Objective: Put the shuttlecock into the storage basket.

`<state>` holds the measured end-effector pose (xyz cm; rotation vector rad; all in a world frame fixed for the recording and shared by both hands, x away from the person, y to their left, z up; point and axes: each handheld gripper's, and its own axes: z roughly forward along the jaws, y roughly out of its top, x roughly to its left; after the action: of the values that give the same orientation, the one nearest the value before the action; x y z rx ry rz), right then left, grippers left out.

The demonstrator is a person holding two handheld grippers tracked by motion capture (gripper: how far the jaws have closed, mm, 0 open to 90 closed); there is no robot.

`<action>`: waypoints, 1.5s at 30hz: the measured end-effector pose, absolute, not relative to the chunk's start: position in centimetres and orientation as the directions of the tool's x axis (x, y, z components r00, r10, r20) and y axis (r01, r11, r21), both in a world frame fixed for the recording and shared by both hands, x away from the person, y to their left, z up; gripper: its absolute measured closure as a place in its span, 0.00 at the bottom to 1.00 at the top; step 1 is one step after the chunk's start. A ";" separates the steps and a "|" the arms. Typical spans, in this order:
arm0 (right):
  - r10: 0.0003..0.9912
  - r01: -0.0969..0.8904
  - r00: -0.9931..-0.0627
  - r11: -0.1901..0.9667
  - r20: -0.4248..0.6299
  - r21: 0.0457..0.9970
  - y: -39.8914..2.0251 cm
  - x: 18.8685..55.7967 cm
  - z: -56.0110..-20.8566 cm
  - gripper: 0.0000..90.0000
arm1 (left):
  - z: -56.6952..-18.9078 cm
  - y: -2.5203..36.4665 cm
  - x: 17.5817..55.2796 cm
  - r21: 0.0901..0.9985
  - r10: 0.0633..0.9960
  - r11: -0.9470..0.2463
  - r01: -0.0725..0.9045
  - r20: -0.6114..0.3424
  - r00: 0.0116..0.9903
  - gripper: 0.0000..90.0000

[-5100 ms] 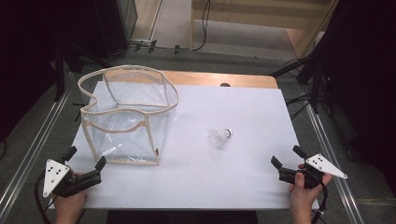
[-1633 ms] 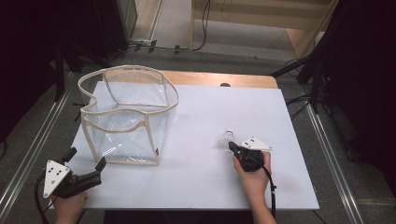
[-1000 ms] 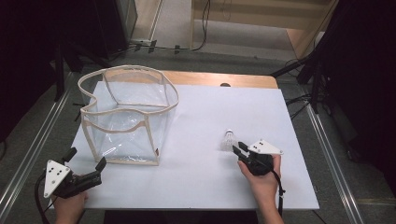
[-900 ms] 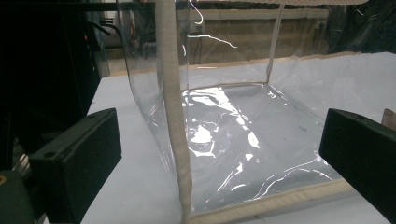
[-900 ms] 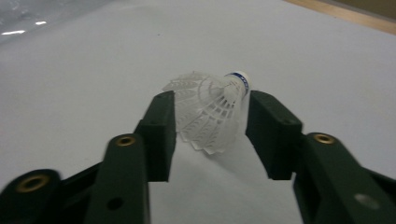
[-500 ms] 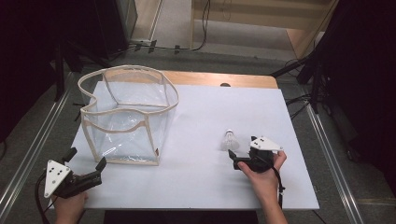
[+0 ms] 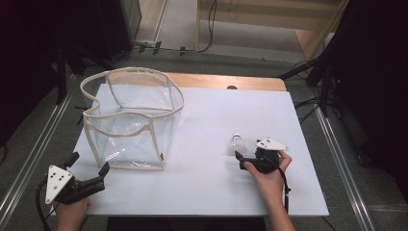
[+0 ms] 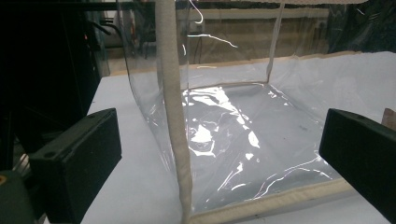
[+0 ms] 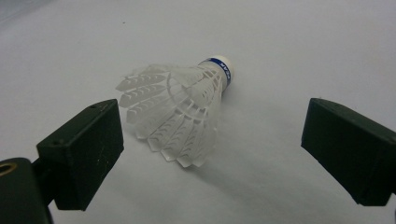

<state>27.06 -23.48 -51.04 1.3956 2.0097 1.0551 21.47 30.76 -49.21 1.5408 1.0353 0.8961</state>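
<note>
White plastic feathers fan toward you in the right gripper view: the shuttlecock point(image 9: 182, 116) lies on its side on the white table point(image 7: 207, 187), its blue-banded cork pointing to the upper right of that frame. In the high view it sits right of centre point(image 7: 236, 143), just ahead of your right gripper point(image 7: 240, 156). That gripper's jaws have just been opening and now stand wide, one each side of the skirt, touching nothing. You are at the reach-in step, the pick not yet made. Next, I judge, you need to slide forward until the pads flank the skirt near the cork, then close gently, since the feathers will likely flex. Your left gripper point(image 7: 89, 180) waits at the lower left, jaws spread and empty, facing the clear bag point(image 7: 130, 120), whose cloth-edged corner point(image 8: 175, 116) stands just ahead of it.
</note>
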 end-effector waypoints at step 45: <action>0.936 0.580 -0.351 0.204 0.016 0.789 -22.5 28.7 -51.7 0.96 | -49.2 30.8 21.5 0.980 0.937 -0.098 0.171 0.033 0.349 0.00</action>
<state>28.70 -22.54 -51.74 1.4060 2.0111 0.9965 21.51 30.77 -49.21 1.5402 1.0392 0.8954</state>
